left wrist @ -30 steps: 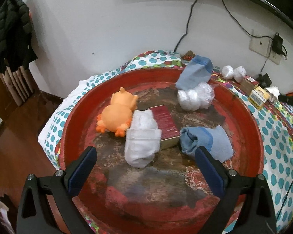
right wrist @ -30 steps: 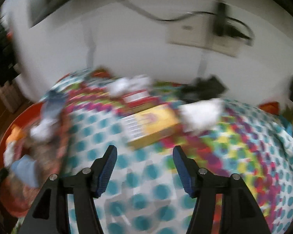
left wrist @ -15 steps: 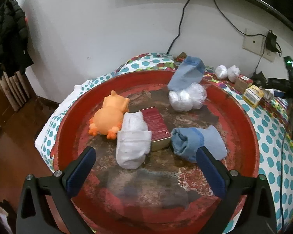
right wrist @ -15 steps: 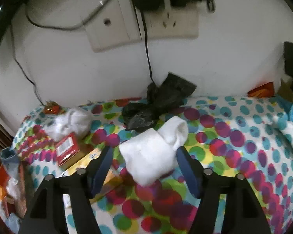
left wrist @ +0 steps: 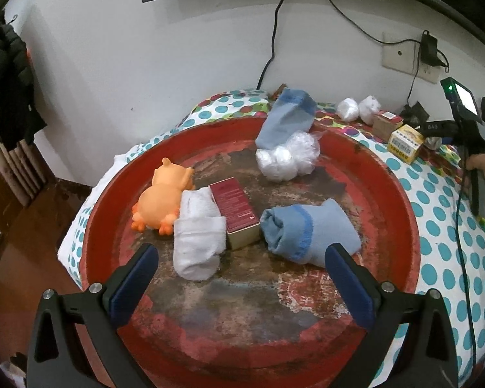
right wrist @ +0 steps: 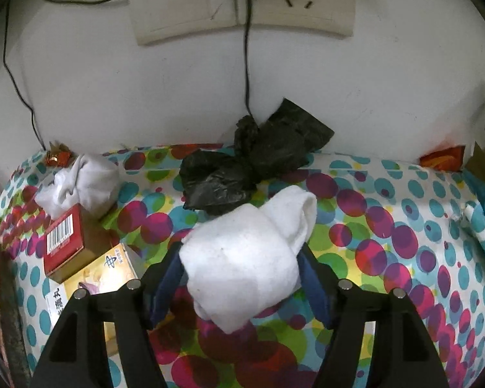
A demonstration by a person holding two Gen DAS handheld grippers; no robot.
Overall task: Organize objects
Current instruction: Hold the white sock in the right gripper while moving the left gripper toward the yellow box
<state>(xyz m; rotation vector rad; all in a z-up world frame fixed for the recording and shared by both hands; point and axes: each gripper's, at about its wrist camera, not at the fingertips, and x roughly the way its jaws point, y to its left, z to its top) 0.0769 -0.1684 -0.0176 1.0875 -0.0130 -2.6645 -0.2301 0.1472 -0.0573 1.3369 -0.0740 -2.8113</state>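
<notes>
The right gripper has swung over from the boxes and dropped low over the rolled white cotton sock lying on the bright polka-dot cloth. A second ago that gripper was sweeping across the cloth in a blur; now the sock sits right between its blue pads. The jaws are closing, yet I cannot see the pads pressing into the fabric, so I would call it a grasp about to land, not a hold. That makes this sock the next piece bound, I judge, for the big round red tray.

The sock is soft, thick and loosely rolled, with its cuff flopping toward the wall. Touching its far side is a crumpled black plastic bag, glossy and thin. To the sock's left lie a yellow cardboard box and a red cardboard box with a barcode, both stiff and sharp-edged; beyond them a knotted white cloth bundle.

The left gripper has barely shifted: it hangs over the tray, jaws wide apart and empty. The tray's lacquer is worn and flaking. It already holds an orange rubbery toy animal, a grey-white folded sock, a dark red box, a rolled blue sock and a clear crinkled plastic bundle.
</notes>
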